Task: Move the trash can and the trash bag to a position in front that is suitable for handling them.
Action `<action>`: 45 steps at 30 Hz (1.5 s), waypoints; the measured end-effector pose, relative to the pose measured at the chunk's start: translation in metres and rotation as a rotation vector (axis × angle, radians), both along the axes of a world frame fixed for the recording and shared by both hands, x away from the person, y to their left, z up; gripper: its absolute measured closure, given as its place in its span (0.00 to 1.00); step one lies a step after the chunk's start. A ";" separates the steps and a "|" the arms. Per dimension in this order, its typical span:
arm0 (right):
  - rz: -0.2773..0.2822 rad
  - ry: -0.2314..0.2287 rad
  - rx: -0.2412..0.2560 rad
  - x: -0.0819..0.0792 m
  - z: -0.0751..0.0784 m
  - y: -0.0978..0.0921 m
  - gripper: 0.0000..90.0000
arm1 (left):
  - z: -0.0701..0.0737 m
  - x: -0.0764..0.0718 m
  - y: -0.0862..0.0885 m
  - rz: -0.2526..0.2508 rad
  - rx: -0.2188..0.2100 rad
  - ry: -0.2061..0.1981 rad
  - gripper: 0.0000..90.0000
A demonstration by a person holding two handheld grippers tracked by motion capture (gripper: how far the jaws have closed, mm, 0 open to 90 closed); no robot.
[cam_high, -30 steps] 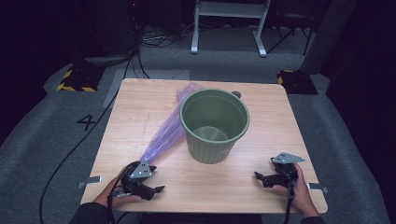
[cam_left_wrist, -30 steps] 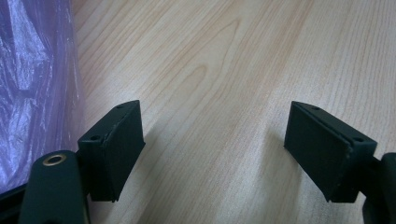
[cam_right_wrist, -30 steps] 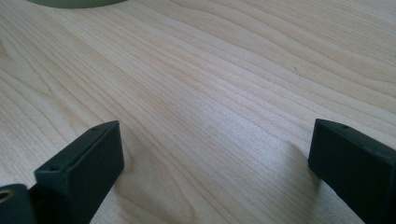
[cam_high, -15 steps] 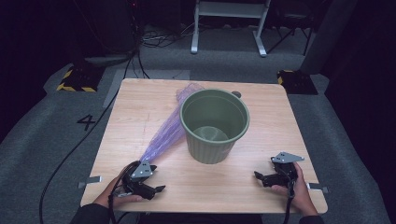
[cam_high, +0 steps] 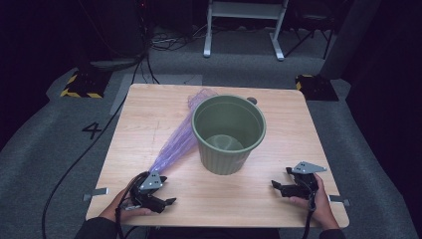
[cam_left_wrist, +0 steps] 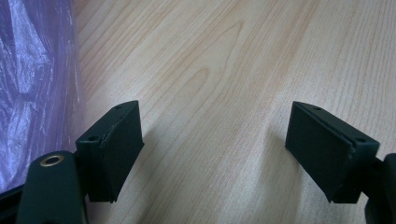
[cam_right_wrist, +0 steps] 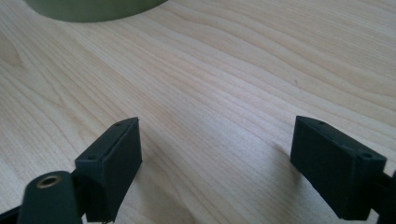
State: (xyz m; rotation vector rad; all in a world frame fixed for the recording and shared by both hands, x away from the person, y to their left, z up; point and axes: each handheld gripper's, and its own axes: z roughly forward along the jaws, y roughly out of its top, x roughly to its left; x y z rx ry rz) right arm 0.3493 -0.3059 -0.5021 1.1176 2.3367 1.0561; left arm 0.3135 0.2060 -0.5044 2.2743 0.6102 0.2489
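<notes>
A green bin [cam_high: 228, 134] stands upright in the middle of the wooden table [cam_high: 149, 114]. A long purple plastic bag [cam_high: 176, 142] lies flat on the table at the bin's left side. It runs from the far edge behind the bin down toward the near left corner. Its far end goes behind the bin, so I cannot tell if it touches there.

The left gripper [cam_high: 166, 202] rests on the table near the front left edge, held by a hand [cam_high: 117, 209]. The near end of the bag lies just beside it. In the left gripper view, the bag [cam_left_wrist: 32, 88] is next to the left one of the fingers [cam_left_wrist: 114, 149], outside the gap. The fingers are spread wide, with bare wood between them.

The right gripper [cam_high: 278, 186] rests near the front right edge, held by the other hand [cam_high: 318, 204]. It is apart from the bin. In the right gripper view, its fingers [cam_right_wrist: 112, 163] are wide too, with bare table between them. The bottom of the bin [cam_right_wrist: 93, 9] sits farther off, at the top left.
</notes>
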 end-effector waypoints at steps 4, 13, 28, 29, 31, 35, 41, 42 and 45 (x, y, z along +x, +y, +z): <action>0.007 -0.004 0.005 0.000 0.001 0.000 0.22 | 0.000 0.000 0.000 0.000 0.000 0.000 0.21; 0.023 -0.047 0.045 -0.001 0.013 0.005 0.25 | 0.000 0.000 0.001 0.001 0.001 0.001 0.21; 0.083 -0.168 0.097 0.000 0.061 0.019 0.25 | 0.000 0.000 0.001 -0.002 0.001 0.001 0.21; 0.086 -0.170 0.097 0.000 0.062 0.020 0.25 | 0.000 0.000 0.001 -0.002 0.001 0.001 0.21; 0.095 -0.177 0.098 0.001 0.067 0.022 0.24 | 0.000 0.000 0.001 -0.002 0.001 0.001 0.21; 0.115 -0.202 0.113 0.002 0.079 0.029 0.24 | 0.000 0.000 0.001 -0.002 0.001 0.001 0.21; 0.142 -0.217 0.138 0.001 0.091 0.037 0.25 | 0.000 0.000 0.001 0.002 0.001 0.001 0.21; 0.146 -0.221 0.135 0.000 0.094 0.039 0.25 | 0.000 0.000 0.000 0.004 0.002 0.002 0.21; 0.160 -0.235 0.128 0.000 0.104 0.043 0.25 | 0.000 0.000 0.000 0.007 0.000 0.002 0.21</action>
